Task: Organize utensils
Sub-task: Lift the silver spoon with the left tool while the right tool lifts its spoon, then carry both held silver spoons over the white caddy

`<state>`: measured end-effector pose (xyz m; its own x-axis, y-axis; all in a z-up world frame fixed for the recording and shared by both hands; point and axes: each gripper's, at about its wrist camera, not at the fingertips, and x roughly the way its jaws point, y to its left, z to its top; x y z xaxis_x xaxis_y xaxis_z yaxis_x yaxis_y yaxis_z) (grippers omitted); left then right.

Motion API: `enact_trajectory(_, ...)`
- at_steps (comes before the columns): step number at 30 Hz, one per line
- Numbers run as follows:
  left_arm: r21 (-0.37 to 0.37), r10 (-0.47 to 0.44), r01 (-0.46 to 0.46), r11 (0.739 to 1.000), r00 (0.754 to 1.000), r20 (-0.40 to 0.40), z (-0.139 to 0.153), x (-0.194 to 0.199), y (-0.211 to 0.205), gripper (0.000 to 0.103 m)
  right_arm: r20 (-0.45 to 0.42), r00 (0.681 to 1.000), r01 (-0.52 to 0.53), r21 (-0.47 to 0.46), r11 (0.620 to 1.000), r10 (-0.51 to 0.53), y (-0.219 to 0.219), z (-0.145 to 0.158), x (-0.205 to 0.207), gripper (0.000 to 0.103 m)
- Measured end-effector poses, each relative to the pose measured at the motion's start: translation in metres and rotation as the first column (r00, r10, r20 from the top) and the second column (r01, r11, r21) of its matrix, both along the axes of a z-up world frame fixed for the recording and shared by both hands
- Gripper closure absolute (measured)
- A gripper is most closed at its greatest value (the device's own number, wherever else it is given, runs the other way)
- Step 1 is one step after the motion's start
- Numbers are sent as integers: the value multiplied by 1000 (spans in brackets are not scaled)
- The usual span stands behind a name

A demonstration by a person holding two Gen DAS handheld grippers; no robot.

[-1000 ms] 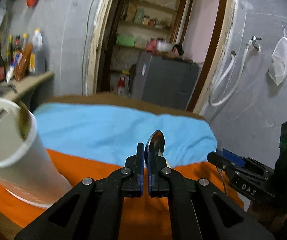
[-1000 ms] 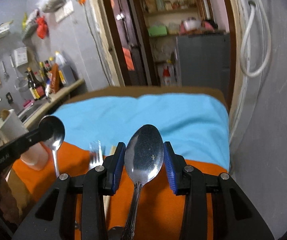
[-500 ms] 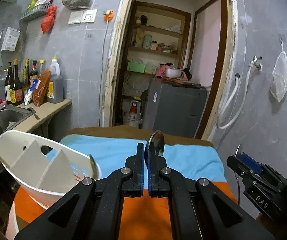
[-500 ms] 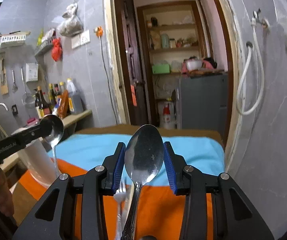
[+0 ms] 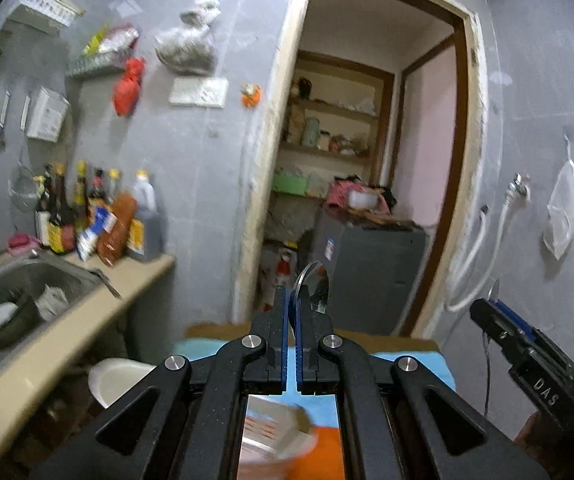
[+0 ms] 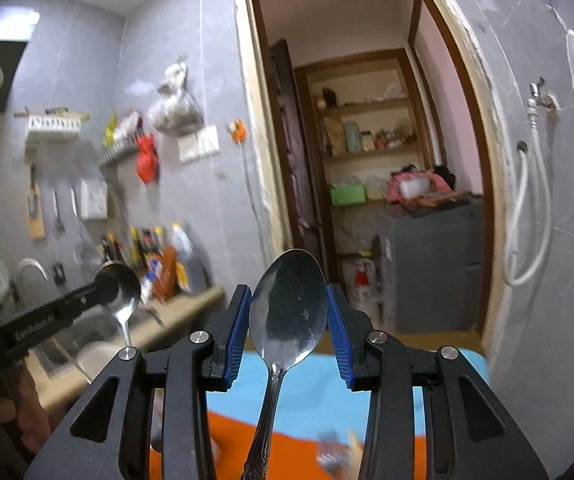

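While blue ribbed fingers [image 6: 337, 332] grip, the oval steel spoon [image 6: 289, 308] looks smooth.

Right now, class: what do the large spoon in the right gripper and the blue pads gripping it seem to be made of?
The large spoon: probably polished stainless steel; silvery, mirror-like bowl with small marks and an embossed handle. The blue pads: likely rubber or soft plastic; matte, finely ribbed faces. Neither can be confirmed by sight alone.

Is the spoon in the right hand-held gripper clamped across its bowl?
Yes, the spoon's bowl sits between the blue pads of the right hand-held gripper, handle hanging down.
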<state>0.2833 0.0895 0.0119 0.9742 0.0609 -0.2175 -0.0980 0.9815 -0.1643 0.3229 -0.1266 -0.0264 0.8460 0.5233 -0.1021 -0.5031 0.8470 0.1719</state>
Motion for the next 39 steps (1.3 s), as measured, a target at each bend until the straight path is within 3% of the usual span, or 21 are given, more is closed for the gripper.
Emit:
enact_trajectory(9, 46, 175, -179, 983, 981, 79, 33, -28, 86, 102, 103, 989, -114, 125, 986, 102, 74, 34, -4, 67)
enact_trajectory(17, 79, 298, -303, 950, 952, 69, 7, -21, 131, 102, 174, 980, -112, 91, 990, 95, 121, 16, 1, 67)
enact_trajectory(26, 126, 322, -323, 938, 946, 24, -50, -1, 126, 102, 207, 975, -78, -1, 997, 77, 142, -27, 4, 67)
enact_trajectory(35, 147, 308, -304, 941, 951, -2, -71, 10, 117, 102, 227, 969, -87, -42, 995, 94, 149, -43, 3, 67)
enact_trajectory(39, 142, 306, -301, 943, 952, -13, -72, 11, 116, 102, 226, 969, -99, 1, 995, 96, 145, -32, 5, 67)
